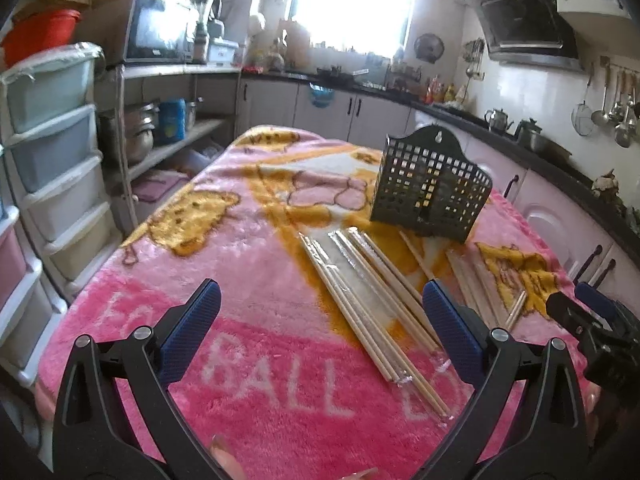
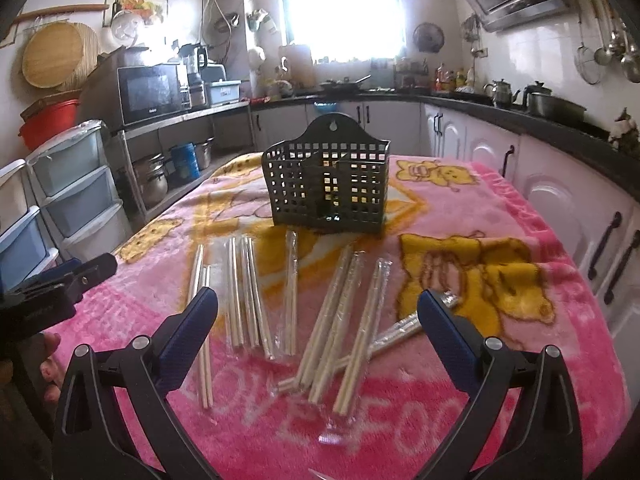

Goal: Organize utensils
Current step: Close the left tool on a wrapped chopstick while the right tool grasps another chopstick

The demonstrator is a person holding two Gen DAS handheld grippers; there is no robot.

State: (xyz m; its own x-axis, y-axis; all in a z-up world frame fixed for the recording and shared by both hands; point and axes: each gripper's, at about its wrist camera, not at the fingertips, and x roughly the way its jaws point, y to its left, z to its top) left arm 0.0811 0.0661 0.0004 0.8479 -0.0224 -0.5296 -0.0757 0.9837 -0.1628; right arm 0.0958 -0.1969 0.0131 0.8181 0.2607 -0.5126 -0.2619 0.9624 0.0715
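Kitchen cabinets ring a bench (image 2: 520, 216) draped in a plush pink blanket (image 2: 460, 392) — soft footing, so the black perforated holder (image 2: 326, 192), upright at mid-bench, could likely tip if a stick strikes its wall. Nearer the cameras than the holder lie the chopsticks (image 2: 340, 332), pale wood, many in clear sleeves (slippery, and apt to slide out of a pinch), some crossing, so one lift may drag neighbours. Left claw (image 1: 320, 316) and right claw (image 2: 318, 322) both hang spread wide, holding nothing.
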